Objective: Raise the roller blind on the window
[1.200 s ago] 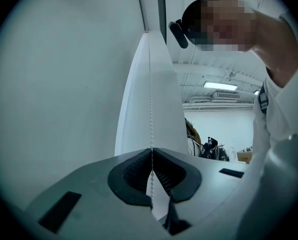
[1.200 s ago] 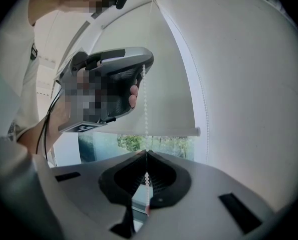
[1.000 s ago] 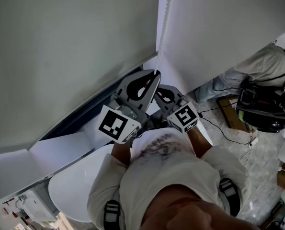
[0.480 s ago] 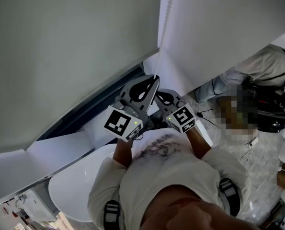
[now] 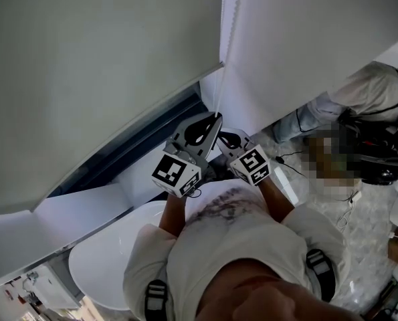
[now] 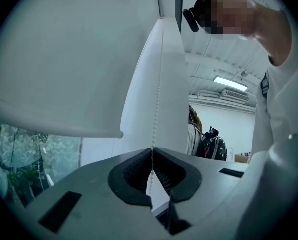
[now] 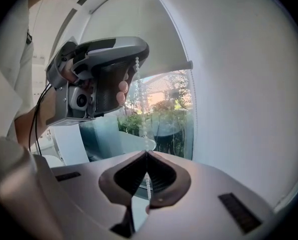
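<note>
Both the left claw (image 6: pixel 152 150) and the right claw (image 7: pixel 146 153) pinch the bead chain (image 6: pixel 157 99), which hangs just beside the roller blind (image 5: pixel 98 65); the left claw grips above the right. Since a second ago both have sunk along the chain. The blind's bottom edge sits slightly higher, baring more window (image 7: pixel 161 109) beneath it.

Workshop-like room — floor cables (image 5: pixel 319 184), ceiling striplight (image 6: pixel 230 83)

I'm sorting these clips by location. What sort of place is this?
Probably an office or workshop room, right beside a large window. A roller blind hangs over a window that looks onto greenery, and a strip light glows overhead.
</note>
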Motion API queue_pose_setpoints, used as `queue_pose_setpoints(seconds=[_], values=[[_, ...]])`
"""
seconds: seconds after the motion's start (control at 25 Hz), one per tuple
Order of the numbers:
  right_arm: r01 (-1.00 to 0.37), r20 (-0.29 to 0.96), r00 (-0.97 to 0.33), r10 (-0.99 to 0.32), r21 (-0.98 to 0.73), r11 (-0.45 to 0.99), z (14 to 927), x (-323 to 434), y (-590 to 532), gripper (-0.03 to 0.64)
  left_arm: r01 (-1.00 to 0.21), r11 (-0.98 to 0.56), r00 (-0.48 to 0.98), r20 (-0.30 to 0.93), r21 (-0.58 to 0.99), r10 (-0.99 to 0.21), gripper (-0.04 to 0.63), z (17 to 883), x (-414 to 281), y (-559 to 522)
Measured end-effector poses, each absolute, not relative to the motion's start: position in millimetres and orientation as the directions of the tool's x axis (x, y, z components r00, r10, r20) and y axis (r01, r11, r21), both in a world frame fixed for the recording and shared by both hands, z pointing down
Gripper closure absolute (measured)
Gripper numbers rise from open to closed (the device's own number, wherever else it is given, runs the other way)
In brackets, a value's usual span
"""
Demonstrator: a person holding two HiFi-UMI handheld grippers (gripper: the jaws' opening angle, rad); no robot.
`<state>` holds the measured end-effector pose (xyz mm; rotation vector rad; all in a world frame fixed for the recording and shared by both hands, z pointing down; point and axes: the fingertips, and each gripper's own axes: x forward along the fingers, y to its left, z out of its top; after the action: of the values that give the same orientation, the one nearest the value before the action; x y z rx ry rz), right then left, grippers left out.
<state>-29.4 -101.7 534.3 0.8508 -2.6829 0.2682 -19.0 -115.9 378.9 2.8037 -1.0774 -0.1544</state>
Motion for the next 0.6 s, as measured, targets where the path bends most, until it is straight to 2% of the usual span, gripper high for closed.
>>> queue_pose_setpoints(seconds=[0.6], values=[[-0.596, 0.472, -0.739, -0.481, -0.123, 0.793, 598, -19, -93, 0.555, -0.655, -0.718, 0.747, 0.062, 0.234, -0.662, 0.582, 443, -11, -114]])
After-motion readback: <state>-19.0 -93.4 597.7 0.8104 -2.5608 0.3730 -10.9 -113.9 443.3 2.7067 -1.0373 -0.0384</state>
